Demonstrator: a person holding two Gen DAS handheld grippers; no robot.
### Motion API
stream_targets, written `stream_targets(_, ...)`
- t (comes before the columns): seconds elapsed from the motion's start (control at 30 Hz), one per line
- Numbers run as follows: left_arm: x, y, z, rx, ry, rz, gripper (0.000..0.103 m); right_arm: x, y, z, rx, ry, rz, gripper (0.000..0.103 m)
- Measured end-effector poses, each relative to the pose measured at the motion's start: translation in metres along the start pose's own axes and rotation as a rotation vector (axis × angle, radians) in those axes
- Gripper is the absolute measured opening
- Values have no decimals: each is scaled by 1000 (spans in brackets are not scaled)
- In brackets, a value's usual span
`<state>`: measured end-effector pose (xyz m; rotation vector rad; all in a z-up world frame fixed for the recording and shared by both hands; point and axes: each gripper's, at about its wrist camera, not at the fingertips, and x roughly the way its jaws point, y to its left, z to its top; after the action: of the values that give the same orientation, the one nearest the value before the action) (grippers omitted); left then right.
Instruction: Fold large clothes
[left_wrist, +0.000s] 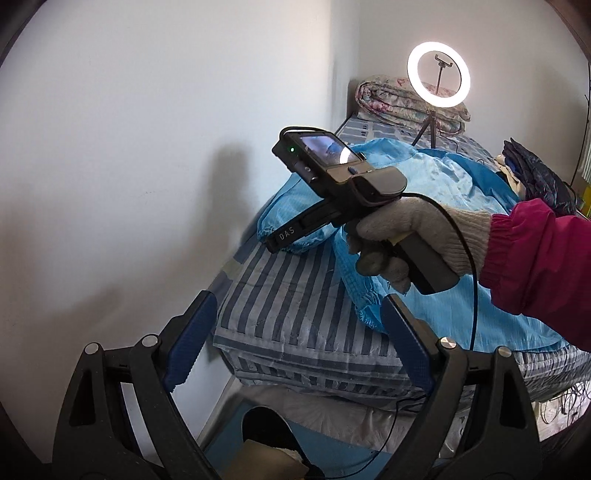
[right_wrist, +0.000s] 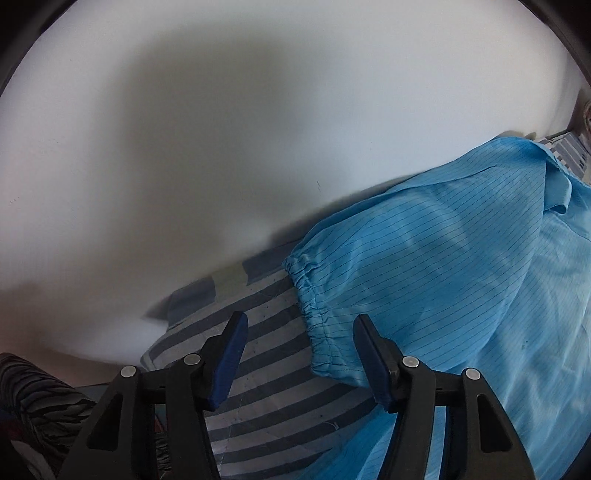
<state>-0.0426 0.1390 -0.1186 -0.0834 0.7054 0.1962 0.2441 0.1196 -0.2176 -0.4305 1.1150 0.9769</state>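
A large light-blue striped garment (left_wrist: 450, 184) lies crumpled on the striped bed sheet (left_wrist: 288, 295). My left gripper (left_wrist: 297, 299) is open with nothing between its fingers, low before the bed's near corner. A gloved hand (left_wrist: 406, 236) in a pink sleeve holds the right gripper's body (left_wrist: 332, 173) over the garment's sleeve end. In the right wrist view the right gripper (right_wrist: 301, 317) is open and points down at the sheet (right_wrist: 266, 387). The elastic sleeve cuff (right_wrist: 314, 321) lies just beyond its tips, close to the right finger (right_wrist: 373, 354), and no pad presses on it. The rest of the garment (right_wrist: 461, 277) spreads to the right.
A white wall (left_wrist: 147, 147) runs along the bed's far side. At the head of the bed stand a lit ring light (left_wrist: 438, 74) on a tripod and a rolled floral quilt (left_wrist: 388, 99). Dark clothes (left_wrist: 535, 177) lie at the right. Dark striped fabric (right_wrist: 44, 398) shows at the lower left.
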Motion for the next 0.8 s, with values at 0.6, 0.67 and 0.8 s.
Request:
stream_targets(0.6,9,-7,1,26,21,-15,92,-52,-58,-22,209,-172,52,2)
stream_targets(0.67,9,-8,2,32,23,-17,92,-76,-76,-31,275,-236,71,2)
stream_targets(0.8,11,-8,6,30,29,-27,92,-119,-110,-59,426,-371,105,2)
